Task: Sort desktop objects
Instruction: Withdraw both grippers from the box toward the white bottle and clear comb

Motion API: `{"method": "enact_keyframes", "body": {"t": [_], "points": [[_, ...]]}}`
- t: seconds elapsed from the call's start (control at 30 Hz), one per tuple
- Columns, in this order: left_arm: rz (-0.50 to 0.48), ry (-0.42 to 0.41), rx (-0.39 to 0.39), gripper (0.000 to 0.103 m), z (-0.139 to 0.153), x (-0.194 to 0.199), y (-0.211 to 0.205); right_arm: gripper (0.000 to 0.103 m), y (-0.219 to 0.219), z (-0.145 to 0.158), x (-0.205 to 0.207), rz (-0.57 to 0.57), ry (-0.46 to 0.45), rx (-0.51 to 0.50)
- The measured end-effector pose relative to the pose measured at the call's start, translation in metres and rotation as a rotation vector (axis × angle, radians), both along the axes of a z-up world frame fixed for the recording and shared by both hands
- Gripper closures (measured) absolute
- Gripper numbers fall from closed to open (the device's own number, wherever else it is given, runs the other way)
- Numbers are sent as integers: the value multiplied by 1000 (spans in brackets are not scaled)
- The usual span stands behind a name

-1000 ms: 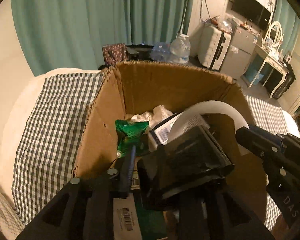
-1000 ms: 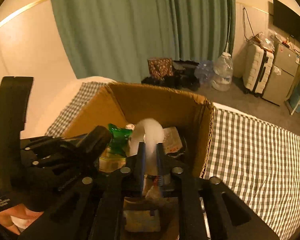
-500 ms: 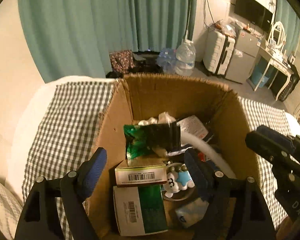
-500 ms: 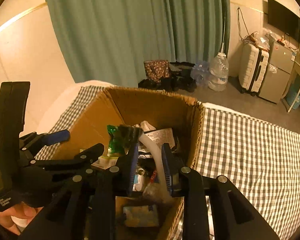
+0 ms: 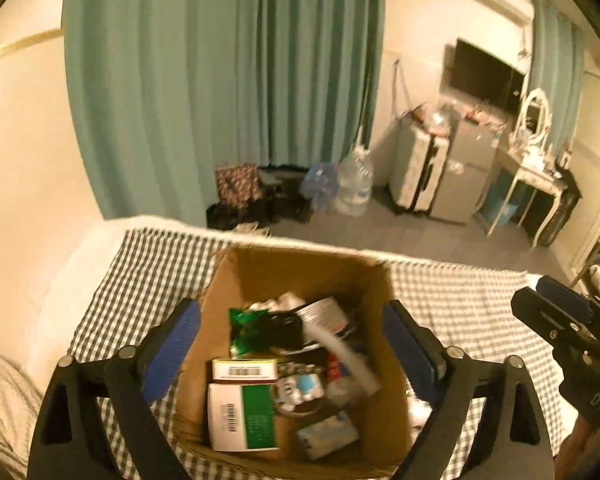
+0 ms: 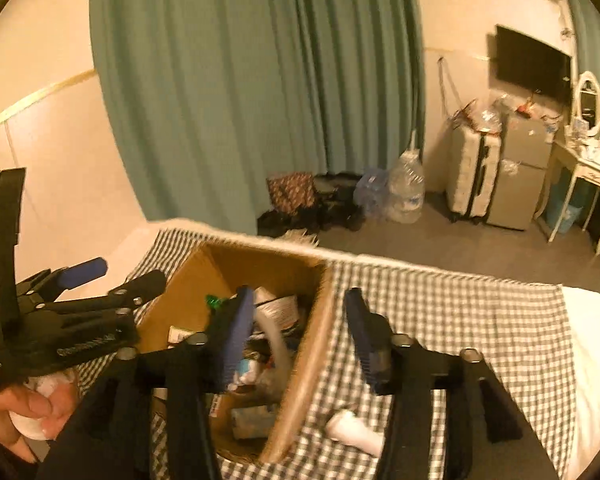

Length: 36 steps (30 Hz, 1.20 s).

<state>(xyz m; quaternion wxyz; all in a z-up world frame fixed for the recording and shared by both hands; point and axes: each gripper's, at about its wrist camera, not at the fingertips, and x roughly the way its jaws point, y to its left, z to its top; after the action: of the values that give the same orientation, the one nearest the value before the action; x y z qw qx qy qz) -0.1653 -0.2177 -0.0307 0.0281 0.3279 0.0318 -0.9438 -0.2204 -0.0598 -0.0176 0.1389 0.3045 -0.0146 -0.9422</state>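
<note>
Checked cloth (image 5: 148, 280) covers the surface, with a teal curtain (image 5: 220, 80) beyond. On the cloth stands an open cardboard box (image 5: 300, 268), directly below and ahead of both claws.

Left gripper (image 5: 291, 350): jaws opening, already spread to roughly the box's width, nothing between the pads. Seen between its fingers, inside the box: a green-and-white carton (image 5: 242, 416), a green packet (image 5: 246, 326), a black bundle (image 5: 282, 330) and a curved white strip (image 5: 339, 354), blurred.

Right gripper (image 6: 298, 338): jaws opening, about half spread, holding nothing; the box's right wall (image 6: 311, 344) appears in the gap between them. A white roll-shaped item (image 6: 355, 432) lies on the cloth outside the box, below this claw's right finger. A hand (image 6: 28, 408) grips the left tool's handle at the lower left of the right wrist view.
</note>
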Motion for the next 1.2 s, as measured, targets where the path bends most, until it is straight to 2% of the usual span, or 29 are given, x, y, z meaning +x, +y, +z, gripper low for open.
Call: {"method": "enact_keyframes", "body": {"t": [0.07, 0.2, 0.53, 0.73, 0.9, 1.2], "points": [[-8, 32, -10, 1, 12, 8, 11, 41, 17, 10, 10, -29, 22, -23], [-20, 95, -13, 0, 37, 27, 36, 31, 50, 26, 28, -80, 56, -42], [-71, 160, -63, 0, 74, 57, 88, 0, 115, 60, 79, -180, 154, -46], [-104, 176, -113, 0, 80, 76, 128, 0, 149, 73, 107, -225, 189, -39], [-121, 185, -108, 0, 81, 84, 154, 0, 177, 78, 125, -257, 207, -51], [-131, 145, -104, 0, 55, 74, 187, 0, 222, 58, 141, -303, 180, -14]]}}
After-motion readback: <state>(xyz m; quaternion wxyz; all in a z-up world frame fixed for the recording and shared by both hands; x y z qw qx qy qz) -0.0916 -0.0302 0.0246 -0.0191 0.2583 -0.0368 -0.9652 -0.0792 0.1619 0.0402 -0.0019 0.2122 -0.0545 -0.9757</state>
